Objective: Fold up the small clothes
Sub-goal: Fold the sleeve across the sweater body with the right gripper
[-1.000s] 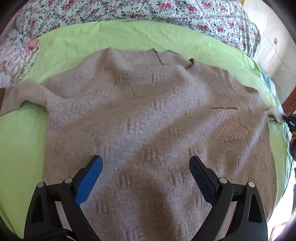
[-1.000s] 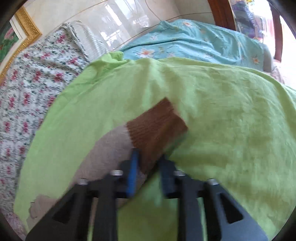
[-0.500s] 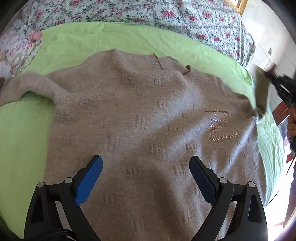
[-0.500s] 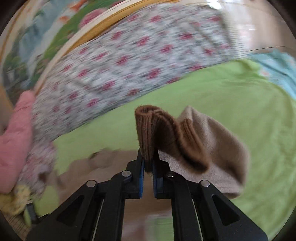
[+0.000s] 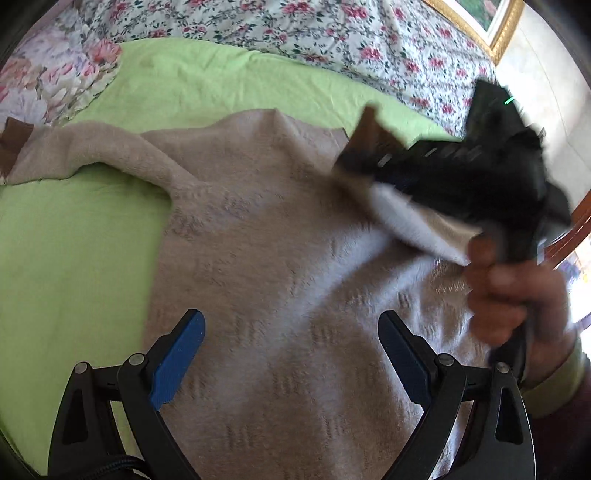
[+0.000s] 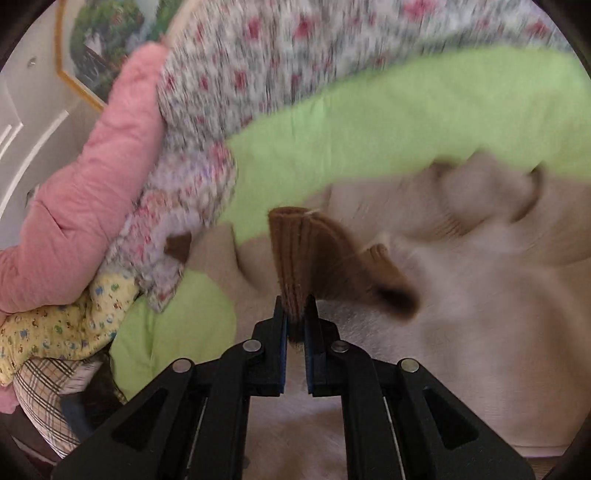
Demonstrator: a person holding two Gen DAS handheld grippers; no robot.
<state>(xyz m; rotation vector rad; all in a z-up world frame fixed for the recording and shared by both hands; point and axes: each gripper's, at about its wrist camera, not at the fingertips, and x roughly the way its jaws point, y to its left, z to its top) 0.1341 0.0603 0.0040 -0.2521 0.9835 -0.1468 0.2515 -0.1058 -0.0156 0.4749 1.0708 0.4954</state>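
A beige knit sweater (image 5: 266, 258) lies spread flat on a green sheet (image 5: 74, 258). My left gripper (image 5: 291, 343) is open and empty, hovering above the sweater's lower body. My right gripper (image 6: 295, 314) is shut on the brown ribbed cuff (image 6: 295, 258) of the sweater's right sleeve and carries it over the chest. In the left wrist view the right gripper (image 5: 347, 166) shows blurred at upper right with the sleeve (image 5: 417, 225) trailing under it. The other sleeve (image 5: 92, 147) lies stretched to the left, its brown cuff (image 5: 13, 147) at the edge.
A floral bedspread (image 5: 295, 29) runs along the far side of the bed. A pink quilt (image 6: 74, 206), a yellow printed cloth (image 6: 55, 332) and a plaid cloth (image 6: 48, 391) are piled at the left in the right wrist view. A framed picture (image 6: 107, 44) hangs on the wall.
My right gripper closed on the right cuff, lifted it from the sheet and swung the sleeve leftward over the sweater's chest. My left gripper stayed open, shifting slightly over the body.
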